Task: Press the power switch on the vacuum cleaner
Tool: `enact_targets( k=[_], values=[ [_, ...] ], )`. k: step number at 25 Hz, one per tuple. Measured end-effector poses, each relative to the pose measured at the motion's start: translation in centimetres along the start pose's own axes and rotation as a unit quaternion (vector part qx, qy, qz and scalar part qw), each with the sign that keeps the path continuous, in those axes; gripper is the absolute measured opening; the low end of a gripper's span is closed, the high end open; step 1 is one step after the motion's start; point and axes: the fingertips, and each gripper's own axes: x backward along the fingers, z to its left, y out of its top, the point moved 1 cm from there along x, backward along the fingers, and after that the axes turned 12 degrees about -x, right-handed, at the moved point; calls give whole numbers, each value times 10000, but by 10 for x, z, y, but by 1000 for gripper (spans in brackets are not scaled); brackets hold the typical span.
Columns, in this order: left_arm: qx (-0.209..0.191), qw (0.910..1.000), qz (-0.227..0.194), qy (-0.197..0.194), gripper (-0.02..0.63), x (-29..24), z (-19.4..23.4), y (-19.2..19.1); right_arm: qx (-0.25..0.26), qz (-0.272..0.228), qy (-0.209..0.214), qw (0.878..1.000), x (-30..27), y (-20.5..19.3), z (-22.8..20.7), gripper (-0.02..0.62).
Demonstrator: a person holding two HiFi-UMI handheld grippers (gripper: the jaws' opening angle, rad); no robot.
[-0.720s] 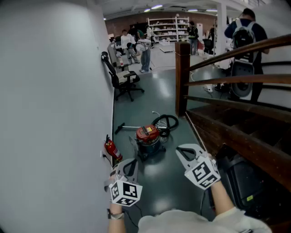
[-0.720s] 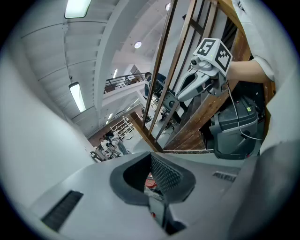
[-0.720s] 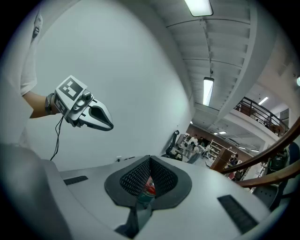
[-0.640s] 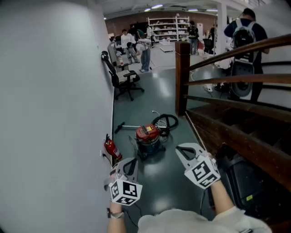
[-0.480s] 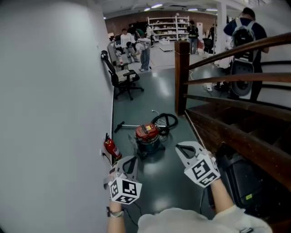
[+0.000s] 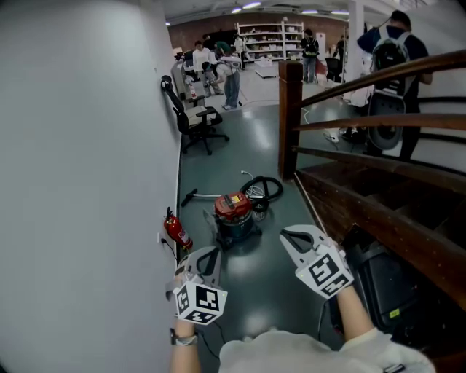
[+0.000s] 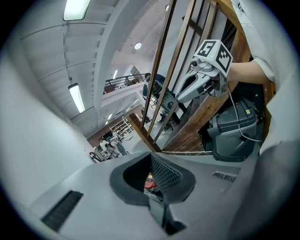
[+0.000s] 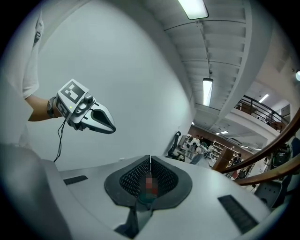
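Both grippers, left and right, hover with jaws clenched empty; vacuum sits farther off on the floor, near the left wall.

light: bright, even — ceiling strips | glare: soft floor sheen | edges: fisheye-warped, dark corners

white wall left | glossy dark-green floor | black office chair | wooden stair railing right | shelving far end
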Motion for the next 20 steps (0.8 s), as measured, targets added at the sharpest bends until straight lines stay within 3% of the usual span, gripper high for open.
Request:
enact_targets(
  k=[16,20],
  values=[
    [73,9999,142,12,-2,-24,-28,32,64,24,-15,10000,23,-27,-42,29],
    [86,9998,201,18,-2,-28,-33,35,-90,-215,54,9997,28,-21,-45,29]
  ],
)
